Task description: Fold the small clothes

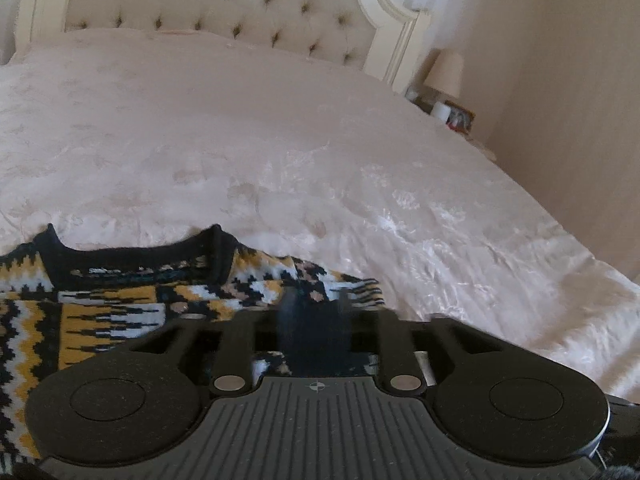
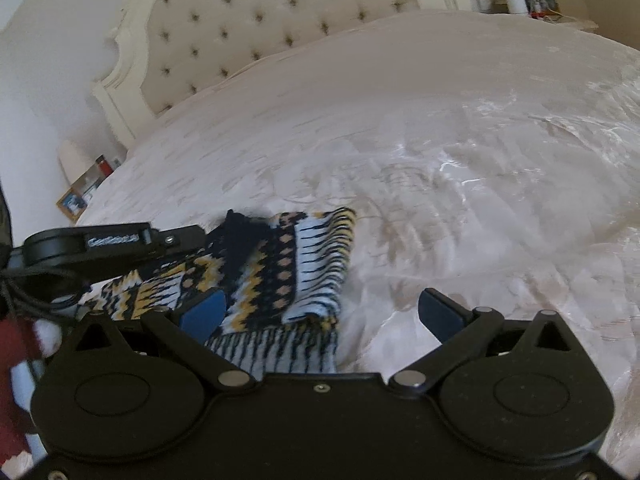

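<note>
Lying on the near part of the pale bedspread (image 1: 280, 140) is one small knitted sweater (image 2: 280, 280), patterned in black, white and mustard yellow, with a dark neckline and a fringed edge. Two grippers are showing. One right gripper (image 2: 320, 312) is hovering low over the sweater's fringed side with its two blue pads (image 2: 204, 312) standing wide apart; one pad is sitting over the knit, the other over bare bedspread, and nothing is being pinched between them. One left gripper (image 1: 316, 308) is pointing down at the sweater beside its neckline; its two fingers are blurred and standing a little apart, and whether cloth is being pressed between them is too blurred to tell. From the right wrist view that left gripper is reaching in from the left, over the sweater's far edge. One tufted headboard (image 1: 224, 4) is standing behind the bed, and two lamps are showing, one (image 1: 444, 74) at each side (image 2: 74, 160)
</note>
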Demonstrator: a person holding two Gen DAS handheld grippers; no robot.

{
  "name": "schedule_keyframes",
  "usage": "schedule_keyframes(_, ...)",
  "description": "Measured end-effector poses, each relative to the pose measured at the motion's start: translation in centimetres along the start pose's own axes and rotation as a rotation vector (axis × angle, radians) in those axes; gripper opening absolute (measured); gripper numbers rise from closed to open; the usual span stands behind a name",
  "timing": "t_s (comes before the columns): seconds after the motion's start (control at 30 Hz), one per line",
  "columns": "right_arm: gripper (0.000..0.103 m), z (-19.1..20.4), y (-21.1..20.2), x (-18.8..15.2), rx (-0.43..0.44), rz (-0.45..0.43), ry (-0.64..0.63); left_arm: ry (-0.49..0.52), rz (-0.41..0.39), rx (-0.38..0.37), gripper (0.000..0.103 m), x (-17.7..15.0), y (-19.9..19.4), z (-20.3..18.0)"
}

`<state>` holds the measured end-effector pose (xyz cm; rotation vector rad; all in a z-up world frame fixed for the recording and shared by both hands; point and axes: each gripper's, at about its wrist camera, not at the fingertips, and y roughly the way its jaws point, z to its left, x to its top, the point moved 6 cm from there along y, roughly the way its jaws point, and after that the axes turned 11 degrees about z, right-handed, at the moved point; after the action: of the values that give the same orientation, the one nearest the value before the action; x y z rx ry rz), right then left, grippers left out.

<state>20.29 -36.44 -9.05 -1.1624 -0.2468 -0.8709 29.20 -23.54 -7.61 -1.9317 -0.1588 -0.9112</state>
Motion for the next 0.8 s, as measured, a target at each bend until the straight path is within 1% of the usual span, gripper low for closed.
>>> schedule_keyframes(0.07, 0.102, -0.1, 0.2, 0.0, 0.001, -0.003, -0.001, -0.001, -0.019, 0.0, 0.034, -0.3, -0.6, 0.4)
schedule_keyframes(0.13, 0.102, -0.1, 0.5, 0.0, 0.006, -0.01, -0.01, -0.011, -0.025, 0.03, 0.035, -0.5, -1.1, 1.2)
schedule_keyframes(0.2, 0.103, 0.4, 0.7, 0.0, 0.016, -0.025, -0.04, -0.028, -0.033, 0.092, 0.035, -1.1, -1.9, 2.8)
schedule_keyframes(0.3, 0.102, 1.7, 1.1, -0.2, 0.04, -0.072, -0.131, -0.059, -0.041, 0.208, 0.036, -2.3, -3.0, 6.0)
schedule_keyframes(0.4, 0.102, 3.1, 1.6, -0.7, 0.049, -0.109, -0.212, -0.087, -0.029, 0.313, 0.036, -4.1, -3.9, 9.4)
schedule_keyframes(0.47, 0.102, 3.9, 1.9, -1.0, 0.06, -0.12, -0.251, -0.114, -0.024, 0.369, 0.036, -5.4, -4.8, 11.6)
schedule_keyframes(0.53, 0.102, 4.4, 2.2, -1.4, 0.073, -0.119, -0.265, -0.151, -0.012, 0.404, 0.036, -6.9, -5.5, 13.5)
schedule_keyframes(0.67, 0.102, 4.9, 2.6, -2.2, 0.11, -0.103, -0.256, -0.227, -0.01, 0.445, 0.037, -9.5, -6.7, 16.6)
schedule_keyframes(0.73, 0.102, 5.0, 2.7, -2.5, 0.127, -0.096, -0.245, -0.243, -0.026, 0.433, 0.038, -10.5, -7.0, 17.3)
schedule_keyframes(0.8, 0.102, 5.2, 2.7, -2.8, 0.141, -0.097, -0.25, -0.235, -0.042, 0.42, 0.039, -11.0, -7.1, 17.5)
